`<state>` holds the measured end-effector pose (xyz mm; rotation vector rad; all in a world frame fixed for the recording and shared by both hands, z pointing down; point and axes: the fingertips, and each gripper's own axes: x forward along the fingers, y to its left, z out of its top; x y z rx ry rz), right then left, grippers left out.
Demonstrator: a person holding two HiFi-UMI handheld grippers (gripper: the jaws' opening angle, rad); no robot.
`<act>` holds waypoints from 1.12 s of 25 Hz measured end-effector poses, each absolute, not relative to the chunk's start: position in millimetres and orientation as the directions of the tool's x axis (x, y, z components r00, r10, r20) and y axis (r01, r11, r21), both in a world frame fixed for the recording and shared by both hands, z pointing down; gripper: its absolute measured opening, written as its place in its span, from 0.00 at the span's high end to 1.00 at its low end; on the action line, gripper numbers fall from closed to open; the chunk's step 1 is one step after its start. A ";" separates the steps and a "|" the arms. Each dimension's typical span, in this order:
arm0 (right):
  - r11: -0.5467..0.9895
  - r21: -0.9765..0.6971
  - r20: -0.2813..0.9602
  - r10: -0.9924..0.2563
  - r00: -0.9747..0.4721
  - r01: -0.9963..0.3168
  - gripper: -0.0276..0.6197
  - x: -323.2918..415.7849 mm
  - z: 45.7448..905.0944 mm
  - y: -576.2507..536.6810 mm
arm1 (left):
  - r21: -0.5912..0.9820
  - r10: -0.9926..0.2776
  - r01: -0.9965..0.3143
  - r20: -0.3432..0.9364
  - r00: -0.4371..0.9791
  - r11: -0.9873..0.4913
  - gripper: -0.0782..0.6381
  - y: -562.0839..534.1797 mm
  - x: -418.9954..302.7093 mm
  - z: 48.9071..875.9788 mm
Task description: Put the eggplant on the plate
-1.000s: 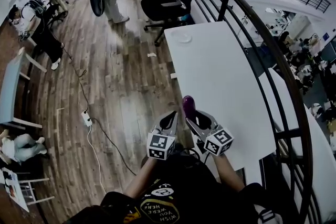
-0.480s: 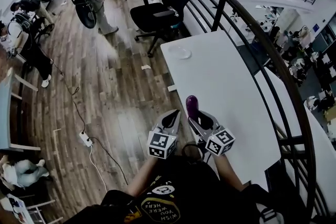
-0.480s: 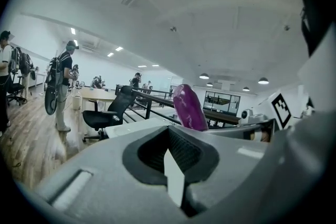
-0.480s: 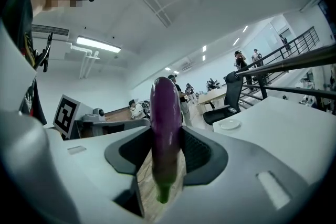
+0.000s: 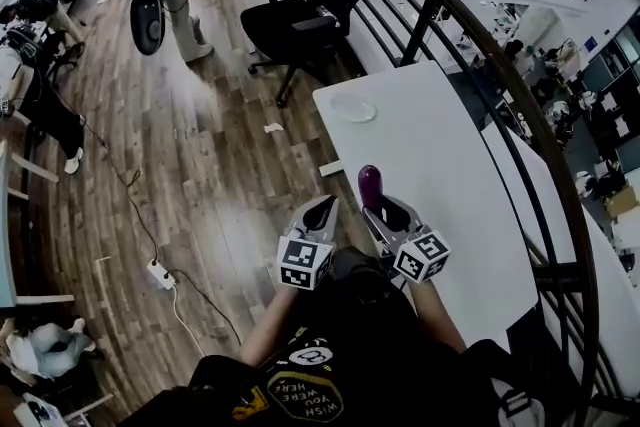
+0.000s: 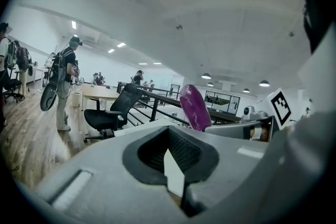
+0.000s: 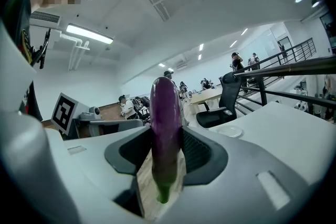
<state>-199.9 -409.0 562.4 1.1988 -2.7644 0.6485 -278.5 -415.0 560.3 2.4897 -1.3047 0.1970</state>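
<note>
**Bench** (image 5: 430, 165): white and long, it runs away from the person along a dark railing (image 5: 520, 105). More of its near end now lies beside the person than a second ago. The person is judged to be walking along it toward the far end.

**Office chair** (image 5: 310, 10): black, it stands on the wooden floor beyond the far end of the bench and now shows nearer in the head view.

**Right gripper** (image 5: 385, 212): it is held level in front of the body and has come forward with the person. Its fingers (image 7: 202, 152) stay spread about as wide as before and pinch the eggplant.

**Left gripper** (image 5: 320, 215): it sits just beside the right one and is carried along with it. Its fingers (image 6: 181, 147) are drawn together with nothing between them.

**Eggplant** (image 7: 166, 128): purple, it stands upright in the right fingers with its green stem end down. It is off the bench and has not shifted in the grip.

**Plate** (image 5: 353, 108): small and pale, it sits near the far end of the bench. It is closer than it was but still well apart from the eggplant.

**Status**: the carry is under way and nothing has been placed yet. More travel along the bench is needed before the eggplant can be lowered.
</note>
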 end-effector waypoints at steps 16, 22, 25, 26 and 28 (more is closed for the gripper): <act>0.578 -0.346 0.246 -0.704 -0.666 -0.739 0.68 -220.7 593.9 -621.6 | 0.170 -0.751 -0.813 0.317 0.580 -0.556 0.88 -629.1 -316.2 597.7; 0.561 -0.345 0.254 -0.716 -0.650 -0.753 0.68 -207.2 607.5 -685.9 | 0.152 -0.721 -0.799 0.359 0.593 -0.581 0.88 -698.9 -295.9 616.7; 0.562 -0.322 0.289 -0.708 -0.644 -0.762 0.68 -196.9 624.8 -711.8 | 0.161 -0.712 -0.795 0.370 0.598 -0.584 0.88 -721.3 -288.1 626.2; 0.567 -0.303 0.308 -0.703 -0.641 -0.766 0.68 -195.3 633.2 -721.0 | 0.160 -0.708 -0.794 0.375 0.598 -0.586 0.88 -729.1 -287.6 631.3; 0.577 -0.256 0.357 -0.689 -0.631 -0.775 0.68 -194.7 653.1 -735.9 | 0.154 -0.699 -0.789 0.387 0.602 -0.594 0.88 -742.7 -288.3 642.1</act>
